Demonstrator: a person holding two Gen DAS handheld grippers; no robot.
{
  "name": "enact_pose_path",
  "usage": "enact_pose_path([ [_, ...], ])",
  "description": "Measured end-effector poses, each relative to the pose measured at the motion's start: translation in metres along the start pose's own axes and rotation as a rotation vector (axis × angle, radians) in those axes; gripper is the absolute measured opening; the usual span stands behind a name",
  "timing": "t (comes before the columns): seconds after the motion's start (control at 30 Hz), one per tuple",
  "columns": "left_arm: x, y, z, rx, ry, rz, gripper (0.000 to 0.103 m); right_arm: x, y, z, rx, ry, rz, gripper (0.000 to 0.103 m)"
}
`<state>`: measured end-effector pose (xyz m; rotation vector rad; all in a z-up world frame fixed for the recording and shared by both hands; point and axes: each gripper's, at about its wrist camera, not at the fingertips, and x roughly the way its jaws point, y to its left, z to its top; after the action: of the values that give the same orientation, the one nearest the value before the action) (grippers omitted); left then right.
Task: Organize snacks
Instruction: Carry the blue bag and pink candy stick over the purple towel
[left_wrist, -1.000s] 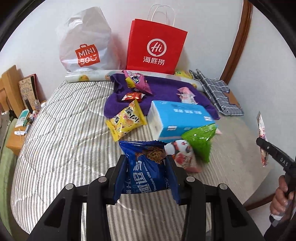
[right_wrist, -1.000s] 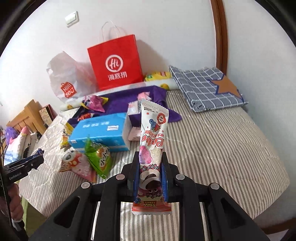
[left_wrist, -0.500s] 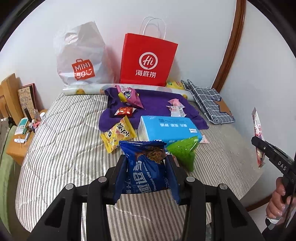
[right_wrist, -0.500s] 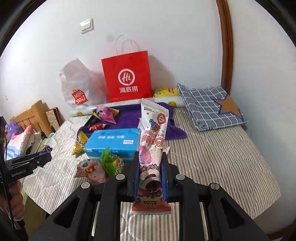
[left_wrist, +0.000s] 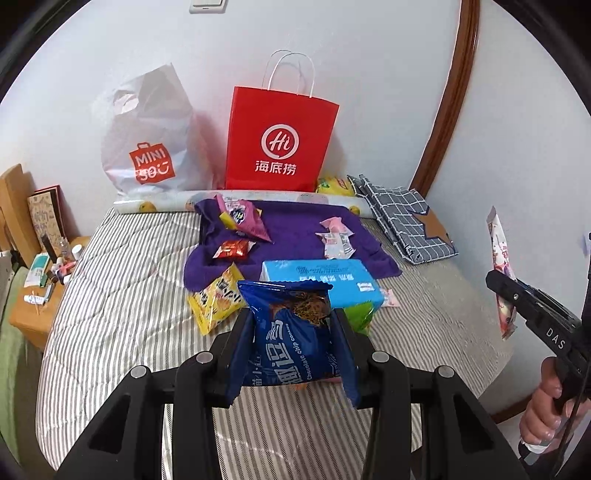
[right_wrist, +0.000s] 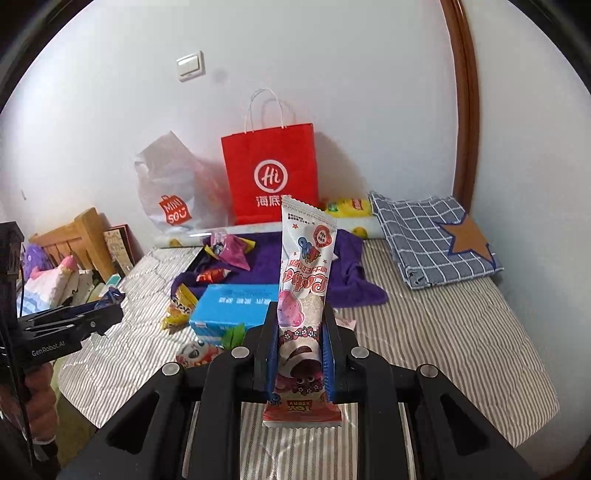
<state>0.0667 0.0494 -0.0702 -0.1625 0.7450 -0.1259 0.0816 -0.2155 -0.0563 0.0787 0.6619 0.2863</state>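
My left gripper (left_wrist: 291, 325) is shut on a blue chocolate chip cookie bag (left_wrist: 291, 343), held above the striped bed. My right gripper (right_wrist: 300, 325) is shut on a tall pink and white snack packet (right_wrist: 304, 273) standing upright between its fingers. That packet (left_wrist: 500, 258) and right gripper (left_wrist: 496, 282) also show at the right edge of the left wrist view. On the bed lie a yellow chip bag (left_wrist: 216, 299), a small red packet (left_wrist: 232, 249), a purple-pink bag (left_wrist: 242, 218), pink-white packets (left_wrist: 334, 240) and a green bag (left_wrist: 360, 314).
A red paper bag (left_wrist: 280, 144) and a white plastic bag (left_wrist: 147, 140) stand against the far wall. A blue tissue pack (left_wrist: 325, 277) lies on the bed by a purple towel (left_wrist: 295, 221). A folded checked cloth (right_wrist: 432, 236) lies right. A cluttered nightstand (left_wrist: 37, 288) stands left.
Both grippers have risen with their packets still held; the bed and the snacks on it look farther below, and more of the wall shows.
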Motion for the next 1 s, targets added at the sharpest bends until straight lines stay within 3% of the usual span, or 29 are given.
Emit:
enact_pose_path([
  [0.53,0.039,-0.001,0.049,0.003,0.003,-0.026,0.040,0.039,0.008,0.030,-0.027,0.005,0.030,0.020],
  [1.0,0.086,0.020,0.093,-0.039,0.001,-0.009,0.040,0.105,0.006,0.063,-0.034,0.019,0.062,0.020],
])
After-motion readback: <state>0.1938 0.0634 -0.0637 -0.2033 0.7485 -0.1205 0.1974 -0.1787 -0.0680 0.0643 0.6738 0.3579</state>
